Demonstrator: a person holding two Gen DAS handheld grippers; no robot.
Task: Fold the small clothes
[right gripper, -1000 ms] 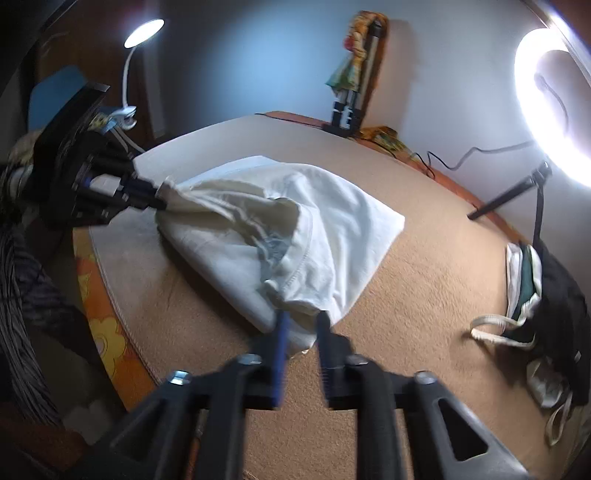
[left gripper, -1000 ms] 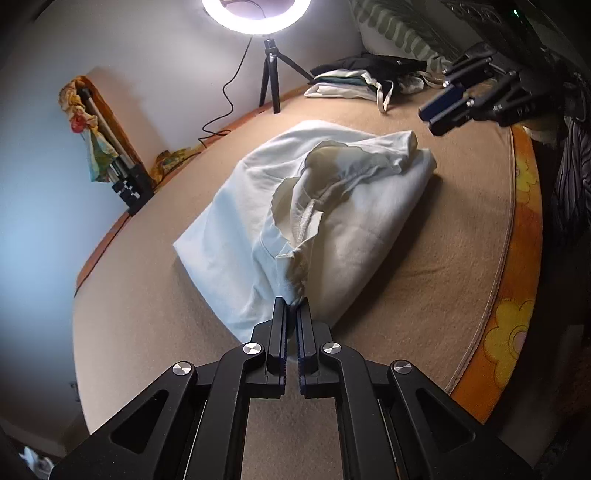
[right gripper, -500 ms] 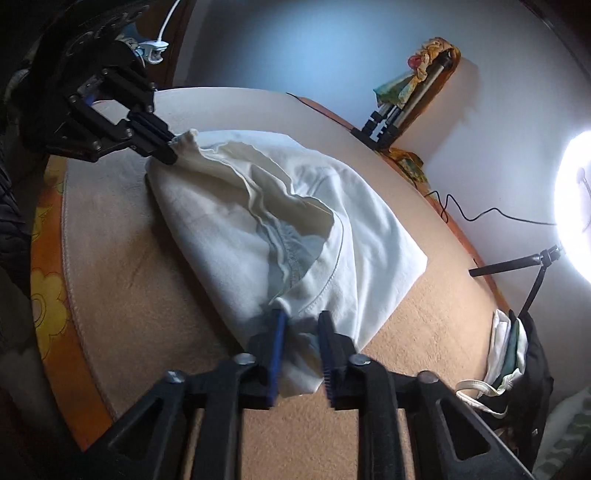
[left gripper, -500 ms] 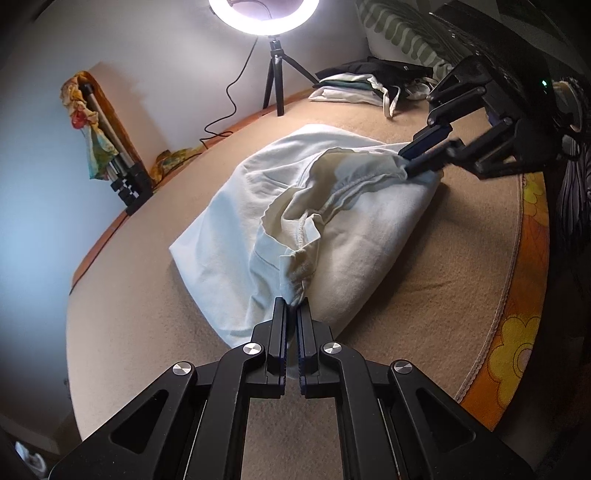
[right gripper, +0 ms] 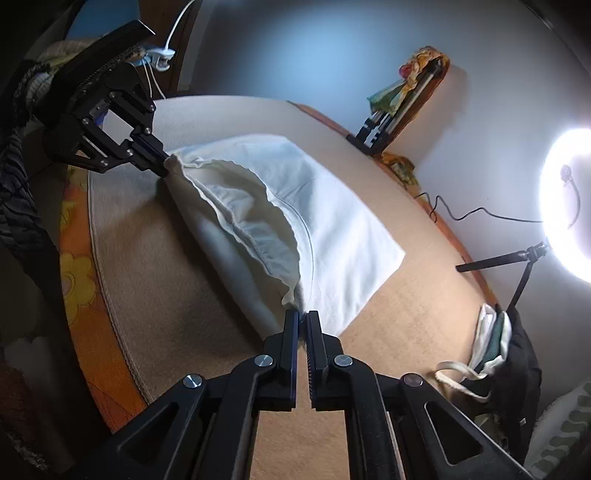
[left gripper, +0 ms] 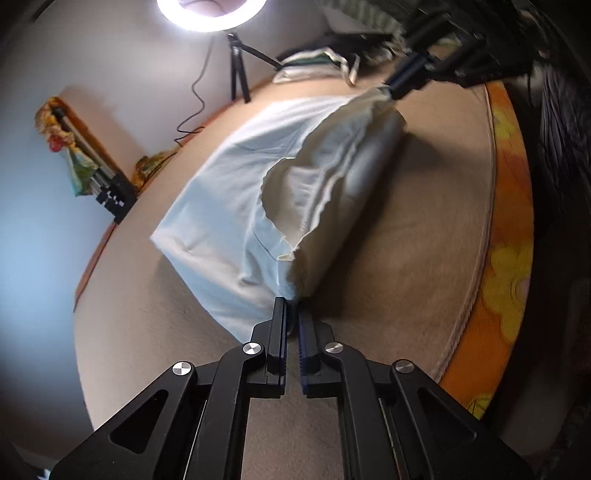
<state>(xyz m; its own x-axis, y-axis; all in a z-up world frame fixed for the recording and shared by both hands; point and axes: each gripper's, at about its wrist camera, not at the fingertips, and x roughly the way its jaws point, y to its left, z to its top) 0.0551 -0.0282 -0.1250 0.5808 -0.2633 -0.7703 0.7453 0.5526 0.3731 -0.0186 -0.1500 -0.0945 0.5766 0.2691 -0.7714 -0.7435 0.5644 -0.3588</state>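
Nearest in the left wrist view: left gripper (left gripper: 291, 314) clamped tight on one gathered corner of the white garment (left gripper: 236, 206). Same in the right wrist view: right gripper (right gripper: 303, 325) pinched closed on the opposite corner, jaws having just closed on the cloth between them. Beyond the fingers, garment draped on the tan blanket (left gripper: 424, 221), hem stretched taut between both tongs, top layer lifted off the lower one. Step in hand, by judgement: both corners secured, ready for carrying the edge across. Next move likely needing both hands travelling together, keeping tension even, laying the hem flat on the far side. Farther off: ring light (left gripper: 210, 14) and a clothes pile (left gripper: 325, 62). Against a second ago: right tongs then apart and short of the cloth, hem slack and crumpled; now gripped and pulled straight.
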